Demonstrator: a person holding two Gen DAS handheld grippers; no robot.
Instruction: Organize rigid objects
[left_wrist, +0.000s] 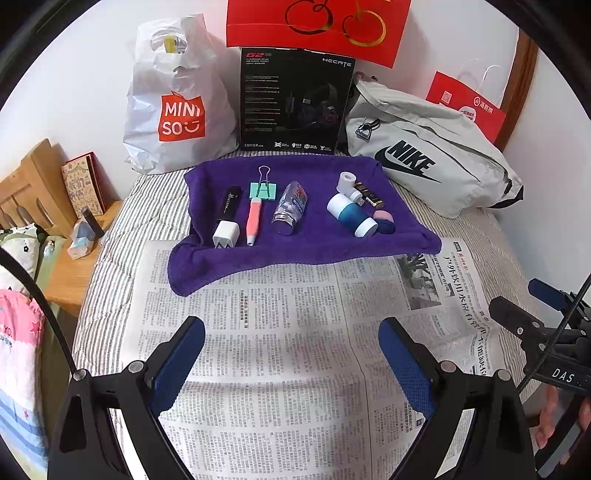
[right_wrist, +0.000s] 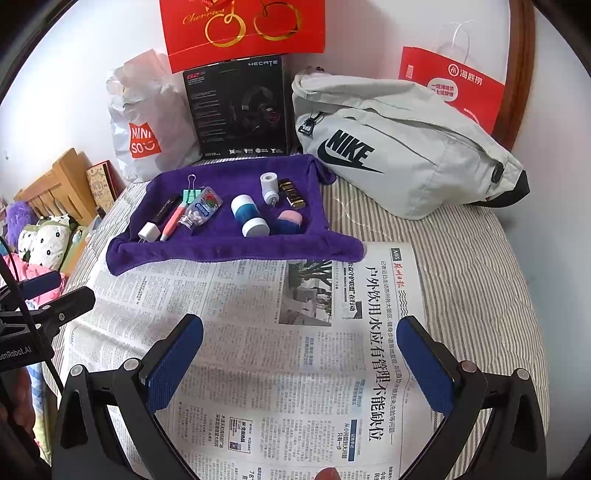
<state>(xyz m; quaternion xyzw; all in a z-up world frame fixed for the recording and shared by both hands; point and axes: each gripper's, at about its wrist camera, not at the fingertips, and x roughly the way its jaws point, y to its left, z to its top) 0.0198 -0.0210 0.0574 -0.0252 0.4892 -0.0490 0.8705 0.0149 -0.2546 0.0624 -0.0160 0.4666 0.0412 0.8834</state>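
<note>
Now both tongs, left gripper (left_wrist: 291, 354) and right gripper (right_wrist: 301, 354), gape wide, holding nothing; the round mint bottle (left_wrist: 290, 208) could roll off the purple towel (left_wrist: 306, 247) if bumped.

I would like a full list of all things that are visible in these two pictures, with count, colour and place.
towel: 1, purple, on the bed, over the newspaper's far edge
newspaper: 1, white with print, spread on the bed
plug: 1, white, towel's left end
black tube: 1, black, behind the plug
pen: 1, pink, beside the plug
binder clip: 1, mint green, behind the pen
clear bottle: 1, lying at towel centre
blue bottle: 1, blue and white, lying right of centre
white roll: 1, towel's far right
sponge: 1, pink and blue, right edge
plastic bag: 1, white, back left
black box: 1, back centre
grey bag: 1, back right
red paper bags: 2, against the wall
left gripper: open, above the newspaper
right gripper: open, above the newspaper
</note>
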